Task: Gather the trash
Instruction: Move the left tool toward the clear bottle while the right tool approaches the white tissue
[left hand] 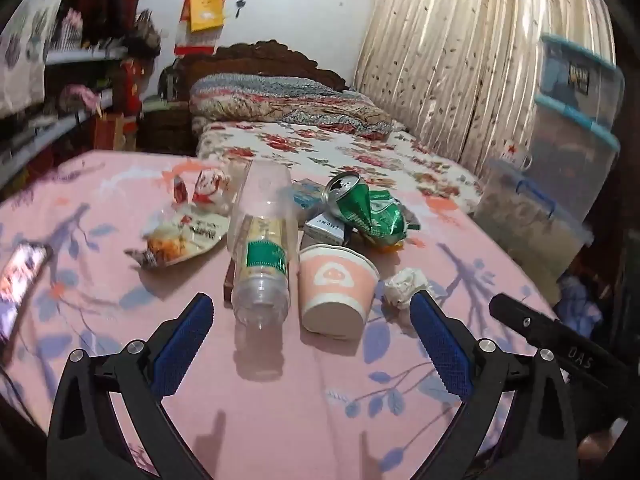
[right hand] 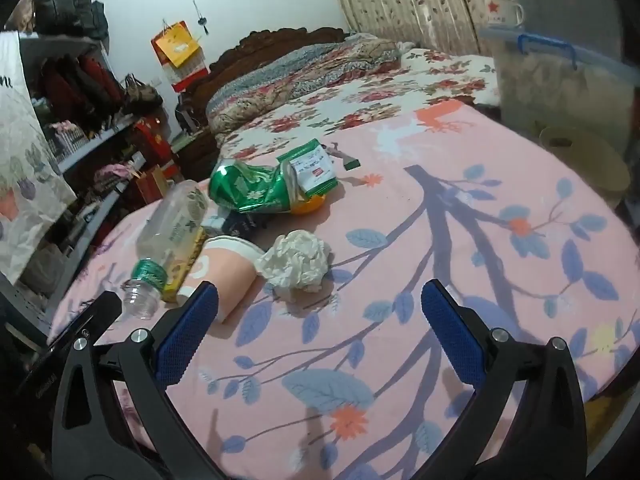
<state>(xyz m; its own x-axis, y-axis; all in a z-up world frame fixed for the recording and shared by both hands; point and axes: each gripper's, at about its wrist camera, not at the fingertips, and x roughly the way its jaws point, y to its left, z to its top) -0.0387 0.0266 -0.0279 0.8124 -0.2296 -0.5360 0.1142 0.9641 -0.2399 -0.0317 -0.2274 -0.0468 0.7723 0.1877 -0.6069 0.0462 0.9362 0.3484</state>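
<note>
Trash lies in a heap on a pink floral cloth (left hand: 280,420). A clear plastic bottle (left hand: 262,248) lies on its side, and a pink paper cup (left hand: 338,292) lies beside it. A crumpled white tissue (left hand: 406,284) is to the cup's right. A crushed green can (left hand: 366,210) and snack wrappers (left hand: 184,236) lie behind. My left gripper (left hand: 312,312) is open and empty, just short of the bottle and cup. My right gripper (right hand: 320,300) is open and empty, close to the tissue (right hand: 298,262) and the cup (right hand: 224,272).
A phone (left hand: 20,280) lies at the cloth's left edge. A bed with a floral cover (left hand: 332,152) stands behind. Stacked plastic storage bins (left hand: 560,160) are on the right. Cluttered shelves (right hand: 80,120) line the left. A tan round object (right hand: 584,160) sits at the far right.
</note>
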